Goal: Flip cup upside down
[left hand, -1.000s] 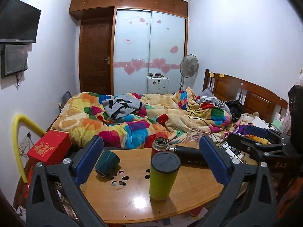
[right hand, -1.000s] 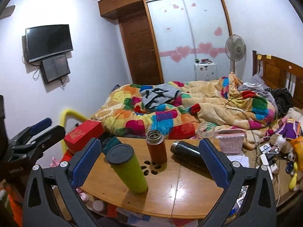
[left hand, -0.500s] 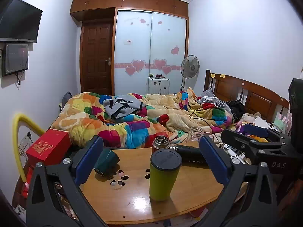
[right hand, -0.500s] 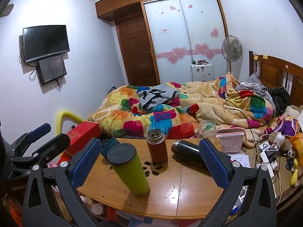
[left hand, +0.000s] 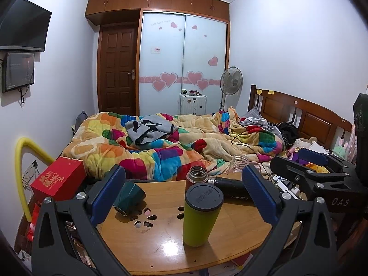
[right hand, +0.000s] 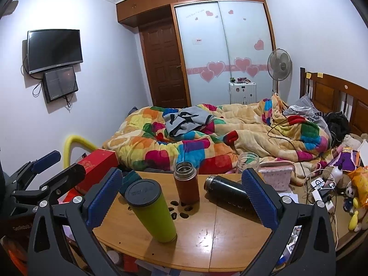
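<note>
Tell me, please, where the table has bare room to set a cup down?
The table's near edge, right of the green tumbler and before the lying black flask, is bare. Around the brown flask and teal cup it is crowded.

Evenly lit room, sharp focus; overhead light glares on the wooden table (left hand: pixel 170 245); fisheye bends edges, corners dark.

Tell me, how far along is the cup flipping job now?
Nothing looks done: the lime tumbler stands on the table, dark end up, and the dark green cup lies on its side. Nothing is in hand: the left gripper and right gripper are open, empty. Grasping and flipping remain.
</note>
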